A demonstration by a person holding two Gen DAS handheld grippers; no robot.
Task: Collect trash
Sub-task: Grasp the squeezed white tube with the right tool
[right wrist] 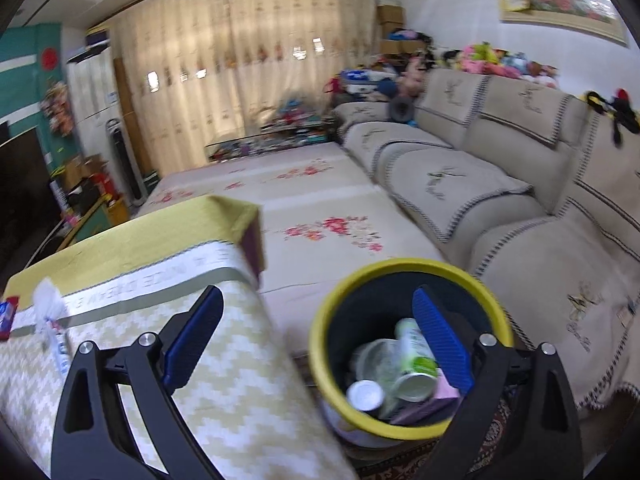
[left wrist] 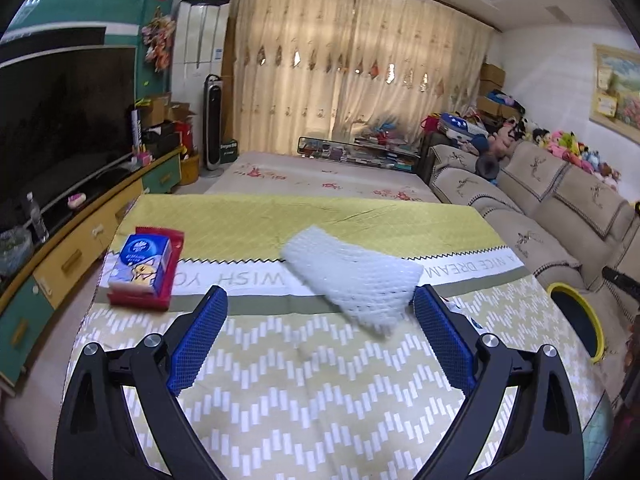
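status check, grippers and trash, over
Left gripper open, foam net lying on table ahead. Right gripper open, empty, over bin. Nothing blocking.

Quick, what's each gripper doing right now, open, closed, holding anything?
Left gripper: open, holding nothing; the white foam net lies on the table between its fingers.
Right gripper: open and empty, over the yellow-rimmed bin.

Both wrist views face curtains (left wrist: 352,64); share table (right wrist: 224,400).
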